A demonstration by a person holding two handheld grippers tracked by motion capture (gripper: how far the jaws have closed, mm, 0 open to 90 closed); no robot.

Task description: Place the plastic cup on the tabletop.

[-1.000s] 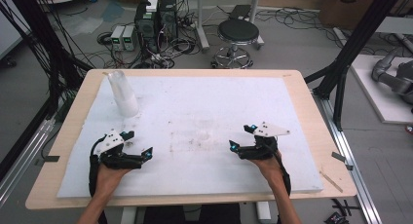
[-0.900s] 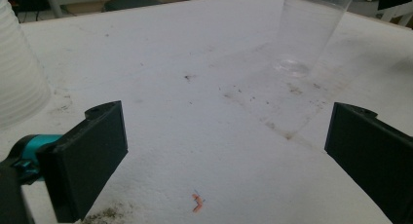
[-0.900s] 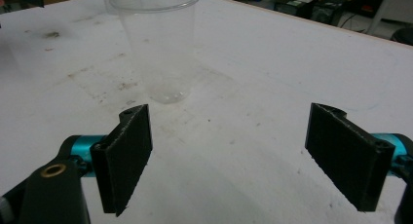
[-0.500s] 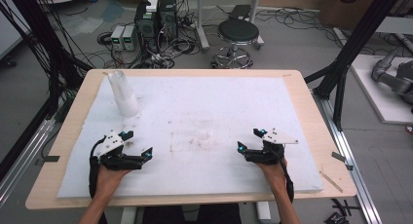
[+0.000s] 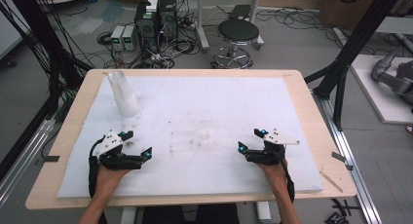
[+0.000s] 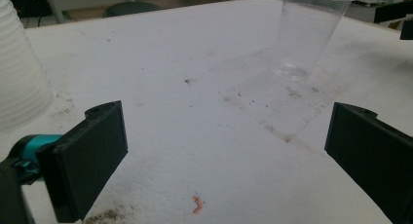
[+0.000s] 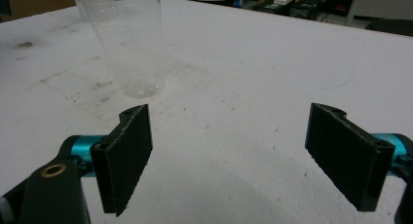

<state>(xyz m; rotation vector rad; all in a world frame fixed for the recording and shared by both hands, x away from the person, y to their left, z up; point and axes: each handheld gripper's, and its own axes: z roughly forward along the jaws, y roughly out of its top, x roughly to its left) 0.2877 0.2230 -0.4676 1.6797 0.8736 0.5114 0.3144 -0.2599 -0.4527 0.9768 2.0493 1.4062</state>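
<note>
A clear cup [image 5: 203, 124] stands upright near the middle of the white sheet [image 5: 234, 92], between the two grippers and a little beyond them. From the left gripper [image 5: 139, 147] it lies at about 2 o'clock, well apart; from the right gripper [image 5: 249, 140] it lies at about 10 o'clock, also apart. In the left gripper view the cup [image 6: 311, 31] rises at 1 o'clock beyond the jaws, and in the right gripper view the cup [image 7: 132, 44] stands at 11 o'clock, past the left jaw. Neither gripper touches it.

Both grippers rest low over the sheet with their jaws spread wide and nothing between them; the left gripper [image 6: 224, 156] and the right gripper [image 7: 229, 160] each show bare sheet in the gap. A hand [image 5: 108, 177] holds the left one and a hand [image 5: 273, 174] the right.

A stack of white cups [image 5: 122, 92] stands at 10 o'clock on the sheet, tilted away in the high view. The sheet is stained with dark specks around the clear cup, and a small orange scrap [image 6: 197, 204] lies before the left jaws. The sheet covers a wooden table [image 5: 311, 117]. Beyond, at 12 o'clock, a black stool [image 5: 237, 34] and computer boxes [image 5: 156, 19] sit on a grey floor among cables
</note>
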